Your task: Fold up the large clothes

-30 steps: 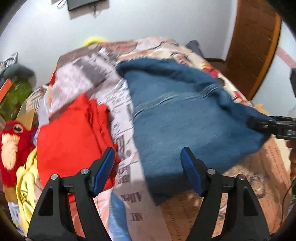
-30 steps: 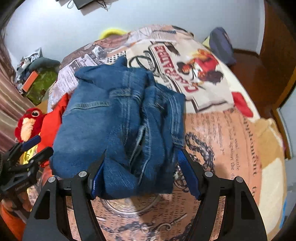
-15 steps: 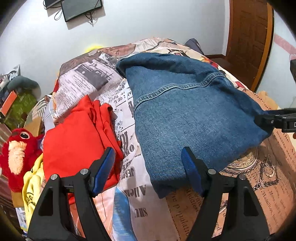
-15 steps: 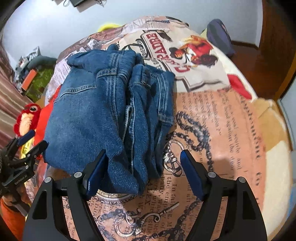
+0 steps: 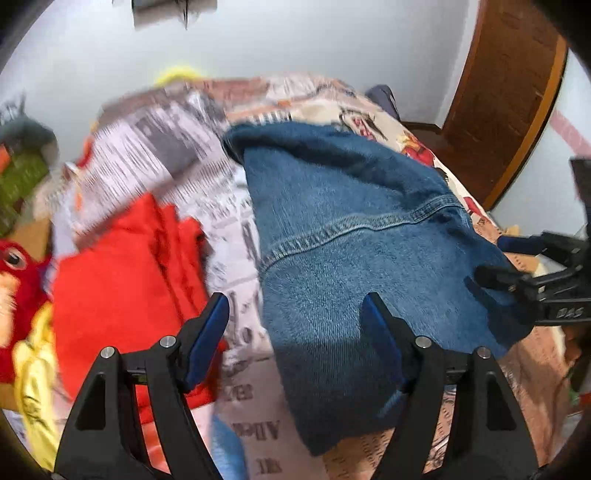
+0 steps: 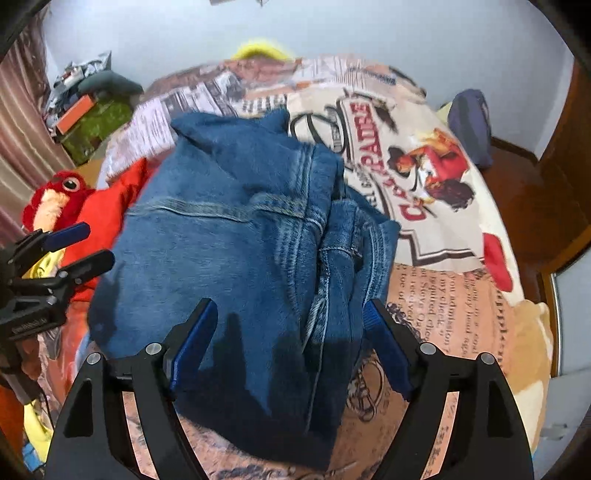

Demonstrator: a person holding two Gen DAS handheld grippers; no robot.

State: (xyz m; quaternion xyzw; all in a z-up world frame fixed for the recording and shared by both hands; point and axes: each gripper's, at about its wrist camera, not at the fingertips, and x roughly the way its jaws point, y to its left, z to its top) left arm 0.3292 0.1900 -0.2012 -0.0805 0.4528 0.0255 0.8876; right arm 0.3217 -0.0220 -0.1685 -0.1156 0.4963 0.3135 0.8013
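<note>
Both hand-held grippers moved in on the jeans (image 6: 236, 236), folded on the bed (image 6: 436, 295); left (image 5: 295, 325) and right (image 6: 288, 332) spread, holding nothing; denim looks heavy, floppy; grab thick seamed edges.

Left wrist view: motion blur over bedspread (image 5: 155, 147) print and red garment (image 5: 122, 280); text unreadable. Plush toy (image 5: 14, 280) cut by left edge. Wall-mounted dark object (image 5: 166, 11) cut by top edge, smeared. Jeans (image 6: 236, 251) near hem hidden behind right gripper (image 6: 288, 325) fingers; layers underneath not visible
</note>
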